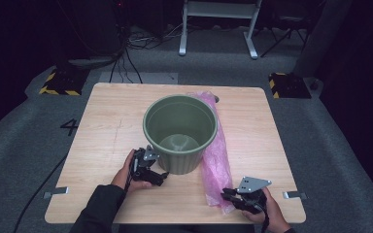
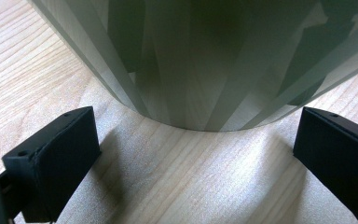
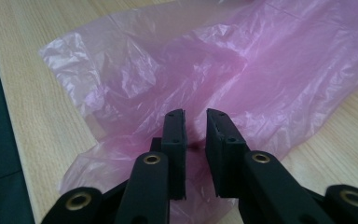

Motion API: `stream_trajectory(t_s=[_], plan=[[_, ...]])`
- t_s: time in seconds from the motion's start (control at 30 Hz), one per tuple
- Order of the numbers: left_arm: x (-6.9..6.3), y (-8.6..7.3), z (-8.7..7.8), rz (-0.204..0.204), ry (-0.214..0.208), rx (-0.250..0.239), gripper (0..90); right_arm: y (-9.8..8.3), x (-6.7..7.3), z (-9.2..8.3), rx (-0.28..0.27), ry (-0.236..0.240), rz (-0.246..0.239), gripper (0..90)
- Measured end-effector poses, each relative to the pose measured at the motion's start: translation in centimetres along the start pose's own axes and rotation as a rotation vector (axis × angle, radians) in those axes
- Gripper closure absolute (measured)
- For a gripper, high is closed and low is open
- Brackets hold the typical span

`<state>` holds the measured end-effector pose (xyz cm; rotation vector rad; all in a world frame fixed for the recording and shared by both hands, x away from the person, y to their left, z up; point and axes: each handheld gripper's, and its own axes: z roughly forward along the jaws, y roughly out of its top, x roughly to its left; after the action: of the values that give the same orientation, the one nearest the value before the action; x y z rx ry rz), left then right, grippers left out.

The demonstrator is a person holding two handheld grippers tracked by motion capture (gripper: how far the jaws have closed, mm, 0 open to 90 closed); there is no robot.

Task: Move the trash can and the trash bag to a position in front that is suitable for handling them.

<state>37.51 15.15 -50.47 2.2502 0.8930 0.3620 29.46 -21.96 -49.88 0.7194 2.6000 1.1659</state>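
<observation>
- Right gripper (image 1: 229, 194) sat at the near right edge of the table (image 1: 107, 121), low over the near end of the pink plastic bag (image 1: 216, 160).
- In the right gripper view its jaws stood narrow, a slim gap between them, with the bag (image 3: 242, 65) film lying under and around the tips. Whether any film was pinched in the gap could not be told.
- Left gripper (image 1: 161, 177) lay near left of centre, pointed at the foot of the green bucket (image 1: 179, 131).
- In the left gripper view its jaws were wide, one on each side of the bucket's (image 2: 205, 60) base, neither touching the wall.
- Bucket stood upright mid-table, empty; the bag lay flat just to its right, running from the near edge to the far side past the rim.
- Judged step: picking up the bag's near end while the bucket was steadied, likely ahead of lining the bucket.
- Next move would call for a firm pinch on a single layer of film, then a lift clear of the wood; the left jaws would need to close on the bucket wall or press against it.
</observation>
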Motion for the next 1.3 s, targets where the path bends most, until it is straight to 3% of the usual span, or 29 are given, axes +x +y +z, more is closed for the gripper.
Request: stream_trajectory(t_s=[0.33,0.43,0.57,0.73,0.83,0.9,1.03,1.13,1.3], plan=[[-0.1,-0.2,-0.2,-0.005,0.005,-0.005,0.5,0.8,1.0,1.0,-0.004,0.013,-0.005,74.8],[-0.1,-0.4,-0.3,-0.004,0.006,-0.003,0.5,1.1,1.6,1.1,0.001,-0.001,-0.026,69.1],[-0.1,-0.4,-0.4,-0.002,-0.002,0.0,0.5,1.1,1.5,0.4,-0.018,-0.014,-0.016,63.1],[-0.2,-0.6,-0.5,-0.004,0.005,0.001,0.5,1.4,1.6,-1.3,-0.082,-0.026,-0.011,54.0],[-0.2,-0.6,-0.5,-0.005,0.003,0.0,0.5,1.7,1.6,-2.4,-0.104,-0.077,-0.023,48.0],[-0.2,-0.6,-0.5,-0.006,0.003,0.0,0.5,1.7,1.1,-2.8,-0.1,-0.141,-0.029,49.4],[-0.2,-0.6,-0.5,-0.006,0.003,0.0,0.5,0.9,-0.7,-3.0,-0.098,-0.164,0.034,53.6],[-0.2,-0.6,-0.5,-0.006,0.003,0.0,0.5,0.2,-1.7,-2.7,-0.079,-0.143,0.067,57.5],[-0.2,-0.6,-0.5,-0.007,0.003,0.0,0.5,-0.1,-1.7,-1.6,-0.042,-0.103,0.055,60.9]])
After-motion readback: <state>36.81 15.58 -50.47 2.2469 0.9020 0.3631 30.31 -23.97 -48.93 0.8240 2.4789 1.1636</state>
